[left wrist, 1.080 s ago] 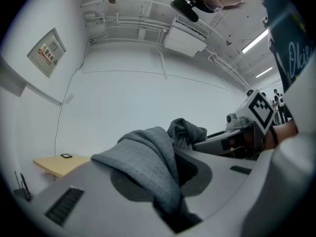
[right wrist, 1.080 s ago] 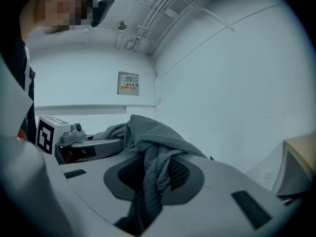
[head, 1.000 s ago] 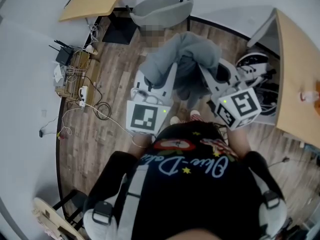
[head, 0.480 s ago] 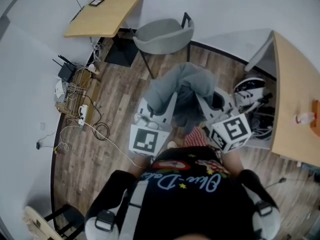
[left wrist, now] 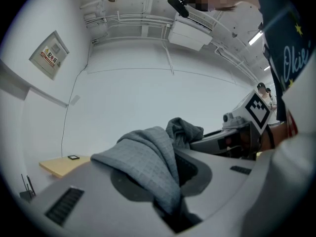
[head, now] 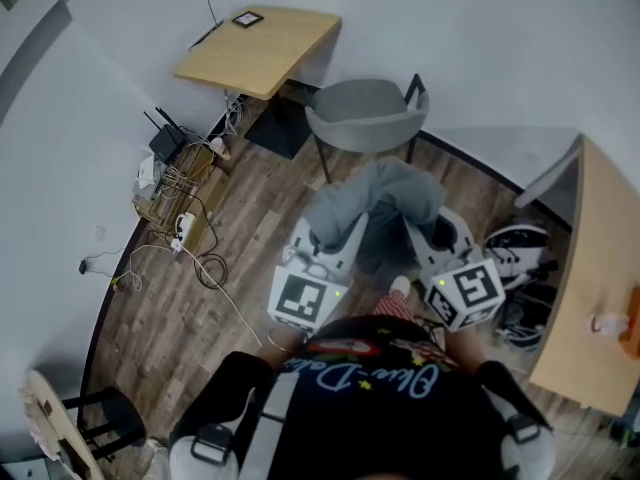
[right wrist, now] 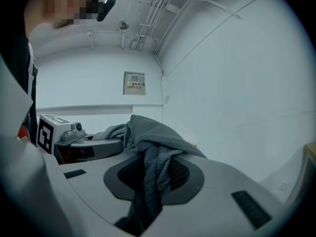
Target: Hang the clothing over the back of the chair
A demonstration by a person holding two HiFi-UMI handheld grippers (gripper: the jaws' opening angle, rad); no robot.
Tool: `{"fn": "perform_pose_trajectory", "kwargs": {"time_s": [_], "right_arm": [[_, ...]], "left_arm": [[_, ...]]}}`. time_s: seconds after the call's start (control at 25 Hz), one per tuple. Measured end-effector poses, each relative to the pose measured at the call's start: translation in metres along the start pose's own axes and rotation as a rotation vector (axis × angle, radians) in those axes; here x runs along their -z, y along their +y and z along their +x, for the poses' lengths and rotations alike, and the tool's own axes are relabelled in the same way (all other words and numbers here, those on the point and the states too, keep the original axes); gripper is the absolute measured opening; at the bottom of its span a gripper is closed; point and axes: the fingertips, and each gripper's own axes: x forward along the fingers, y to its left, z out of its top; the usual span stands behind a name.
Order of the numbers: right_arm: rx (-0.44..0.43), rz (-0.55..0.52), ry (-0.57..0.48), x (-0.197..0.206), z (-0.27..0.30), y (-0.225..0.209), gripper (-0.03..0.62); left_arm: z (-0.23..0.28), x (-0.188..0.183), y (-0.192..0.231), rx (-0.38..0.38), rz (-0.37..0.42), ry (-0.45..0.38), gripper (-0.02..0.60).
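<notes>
Clothing [head: 378,198], grey, hangs between my left gripper [head: 335,230] and right gripper [head: 418,234], each pinching it, near the chair [head: 365,120].

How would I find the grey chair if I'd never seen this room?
Start at the light wooden table by the wall. Just to its right in the head view, on the far side of the grey clothing, stands the grey chair. It alone has a rounded shell seat and thin dark legs; the clothing is soft and crumpled.
</notes>
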Motion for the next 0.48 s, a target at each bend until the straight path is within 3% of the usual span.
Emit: {"fn": "perform_pose_trajectory", "kwargs": {"time_s": [0.48], "right_arm": [[-0.051,0.013,-0.026,-0.017,0.031,-0.056,0.069]], "left_arm": [[0.063,-0.007,0.017,-0.047,0.045,0.036,0.075]]}}
